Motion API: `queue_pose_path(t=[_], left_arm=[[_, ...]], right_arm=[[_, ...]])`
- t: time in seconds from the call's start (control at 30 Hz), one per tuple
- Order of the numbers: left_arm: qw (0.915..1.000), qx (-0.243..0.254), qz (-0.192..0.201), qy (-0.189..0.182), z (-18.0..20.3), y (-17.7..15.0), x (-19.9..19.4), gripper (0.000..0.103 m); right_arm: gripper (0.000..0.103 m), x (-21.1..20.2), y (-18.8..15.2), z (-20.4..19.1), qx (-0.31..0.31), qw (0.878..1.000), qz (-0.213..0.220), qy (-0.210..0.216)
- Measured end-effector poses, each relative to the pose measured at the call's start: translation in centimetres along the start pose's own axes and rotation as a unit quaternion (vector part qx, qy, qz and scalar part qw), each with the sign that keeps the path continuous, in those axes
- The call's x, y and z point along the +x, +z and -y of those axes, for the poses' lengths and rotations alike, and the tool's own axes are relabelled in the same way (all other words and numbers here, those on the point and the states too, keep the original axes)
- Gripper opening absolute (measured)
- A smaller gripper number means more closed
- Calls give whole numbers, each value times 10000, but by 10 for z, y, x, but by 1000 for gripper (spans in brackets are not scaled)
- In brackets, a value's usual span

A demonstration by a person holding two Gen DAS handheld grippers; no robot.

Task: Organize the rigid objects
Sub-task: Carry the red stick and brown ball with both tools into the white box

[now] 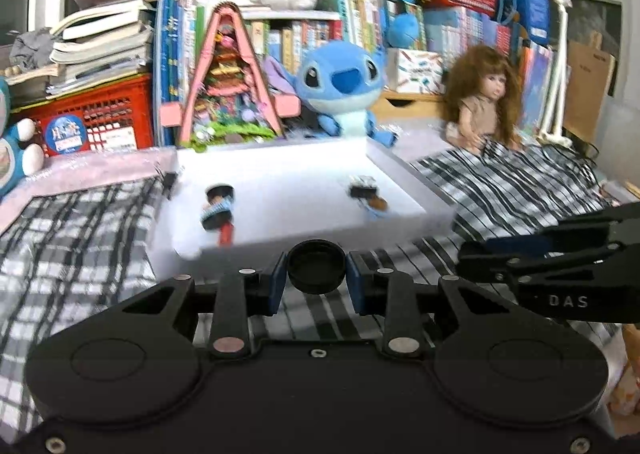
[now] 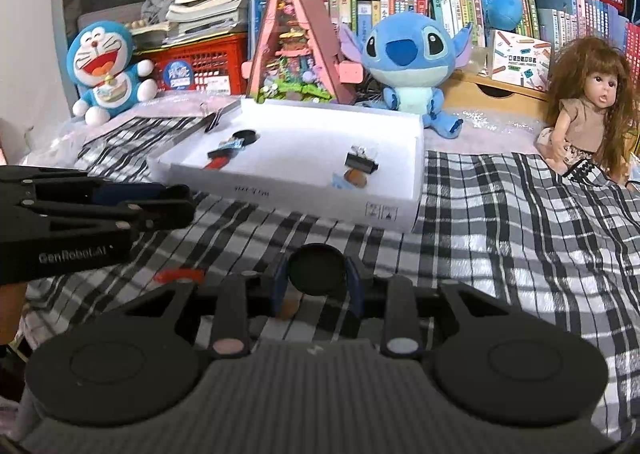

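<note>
Left gripper [image 1: 316, 281]: blue pads were clamped on a round black cap [image 1: 316, 265], matte plastic, hollow side seen facing the camera, held just short of the near wall of the white tray [image 1: 400, 170]. Right gripper [image 2: 318, 286]: pads were pinched on a black disc [image 2: 318, 269], flat face to the camera; a brownish cylindrical piece was partly seen below it, identity not resolvable.

The tray was shallow, rectangular, smooth white, set on a black-and-white plaid cloth [image 2: 500, 222], soft and wrinkled. Inside, at left, a black-capped item with a blue band and red end [image 1: 218, 210] was blurred in the left view. At right, a black binder clip [image 2: 361, 162] was seen beside a small brown-and-blue object, too small to make out.

A red-orange piece [image 2: 176, 275] on the cloth was half hidden behind the right gripper's linkage. Each gripper was cut off by the frame edge in the other's view.
</note>
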State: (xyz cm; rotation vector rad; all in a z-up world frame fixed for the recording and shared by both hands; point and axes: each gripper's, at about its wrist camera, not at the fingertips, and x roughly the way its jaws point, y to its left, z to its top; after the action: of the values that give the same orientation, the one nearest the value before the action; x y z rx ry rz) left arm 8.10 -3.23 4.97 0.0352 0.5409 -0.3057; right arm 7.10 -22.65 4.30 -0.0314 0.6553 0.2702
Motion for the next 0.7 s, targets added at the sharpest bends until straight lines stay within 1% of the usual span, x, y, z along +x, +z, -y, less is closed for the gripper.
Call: queue_pose_path(t=[0.17, 0.27, 0.4, 0.7], left_arm=[[9997, -188, 51, 113, -19, 27, 15, 30], [9992, -377, 8, 135, -32, 44, 28, 30], [9986, -488, -89, 170, -47, 62, 48, 30], [9957, -777, -273, 427, -72, 88, 104, 30]], right_arm=[[37, 12, 23, 10, 169, 9998, -15, -41], [37, 21, 38, 18, 330, 9994, -32, -63], [37, 35, 59, 32, 613, 9981, -73, -63], [37, 72, 99, 56, 1058, 9940, -173, -227]])
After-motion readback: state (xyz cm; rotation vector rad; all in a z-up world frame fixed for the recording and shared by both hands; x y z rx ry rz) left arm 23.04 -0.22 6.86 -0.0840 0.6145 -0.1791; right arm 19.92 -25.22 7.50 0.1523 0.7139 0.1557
